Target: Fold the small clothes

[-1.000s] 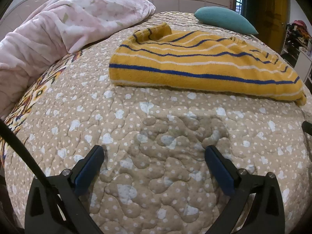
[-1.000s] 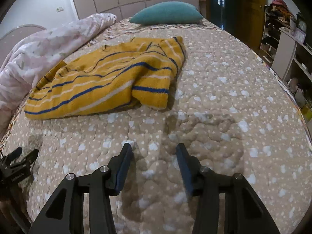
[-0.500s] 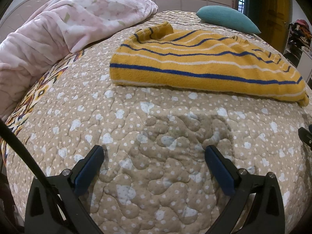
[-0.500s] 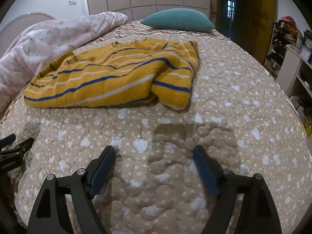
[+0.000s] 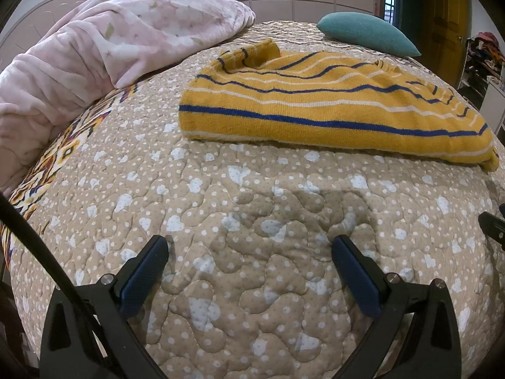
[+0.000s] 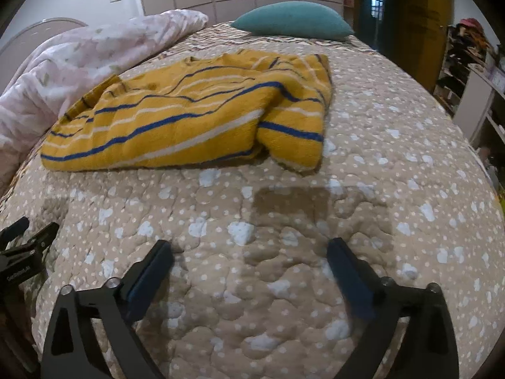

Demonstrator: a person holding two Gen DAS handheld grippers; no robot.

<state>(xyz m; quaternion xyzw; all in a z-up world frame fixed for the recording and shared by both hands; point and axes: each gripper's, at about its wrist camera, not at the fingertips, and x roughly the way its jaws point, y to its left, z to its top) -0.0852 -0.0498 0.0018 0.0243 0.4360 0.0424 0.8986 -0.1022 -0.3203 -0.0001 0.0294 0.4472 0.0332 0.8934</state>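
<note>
A pink fluffy blanket (image 5: 104,47) is piled up at about 10 o'clock in the left wrist view, on the left side of the bed. A yellow sweater (image 5: 318,107) with blue and white stripes lies folded on the tan dotted quilt (image 5: 252,221), at about 12 to 1 o'clock, well past both claws. A teal pillow (image 5: 366,33) sits behind it, at about 1 o'clock, near the far end of the bed.

The left claw (image 5: 251,252) is wide open and holds nothing. It hangs just over the bare quilt.

In the right wrist view the yellow sweater (image 6: 195,117) lies at about 11 o'clock, with one end flopped over at its right side. The right claw (image 6: 249,255) is wide open too, with nothing in it. At 9 o'clock the left claw (image 6: 19,252) pokes in. It has small white writing on it, too blurry to read. Shelves (image 6: 473,72) full of stuff stand at 2 o'clock.
</note>
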